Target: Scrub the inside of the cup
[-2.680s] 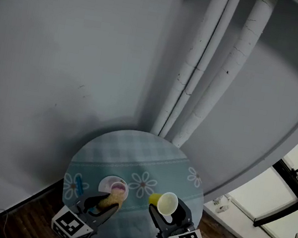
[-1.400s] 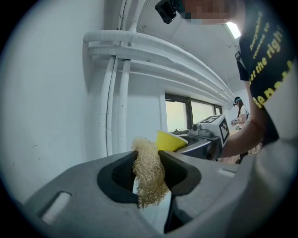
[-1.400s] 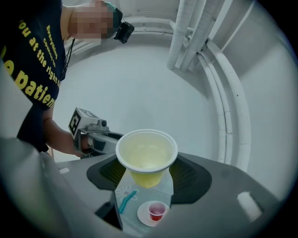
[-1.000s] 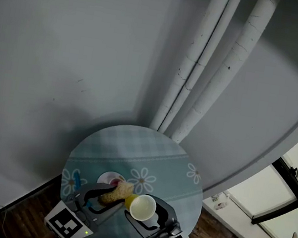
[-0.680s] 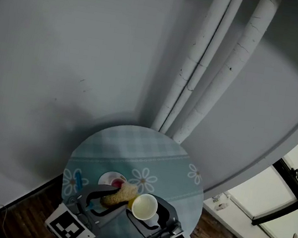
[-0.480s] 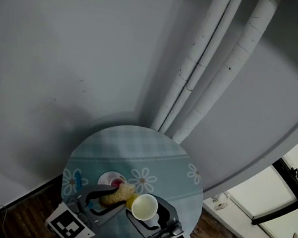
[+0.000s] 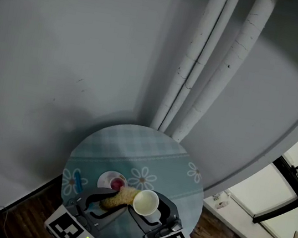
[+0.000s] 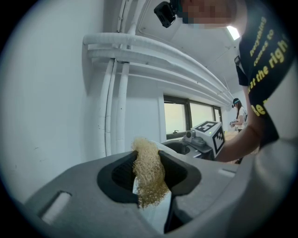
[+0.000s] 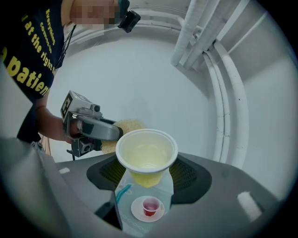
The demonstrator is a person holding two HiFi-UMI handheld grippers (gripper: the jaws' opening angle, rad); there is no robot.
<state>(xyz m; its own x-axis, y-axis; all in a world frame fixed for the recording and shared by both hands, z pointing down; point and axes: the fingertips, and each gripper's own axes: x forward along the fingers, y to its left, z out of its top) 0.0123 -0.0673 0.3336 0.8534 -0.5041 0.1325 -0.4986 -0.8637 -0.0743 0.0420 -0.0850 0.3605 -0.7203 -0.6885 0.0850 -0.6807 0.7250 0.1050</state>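
Cup [image 7: 146,202] mouth-up over the table [image 7: 132,152]
Your right gripper [image 9: 147,173] pinches it above the table's near edge, long axis near upright and tipped toward you. Your left gripper [image 8: 150,173] clamps the sponge [image 9: 129,125] beside its rim.

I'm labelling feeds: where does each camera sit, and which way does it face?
Head view: on the person's head, looking down at the table; left gripper and right gripper at the bottom.
Left gripper view: on that gripper, facing the person's arm; sponge between its fingers.
Right gripper view: on that gripper, facing the wall; cup between its fingers; shirt at left.
Shared: each gripper view shows the other gripper.
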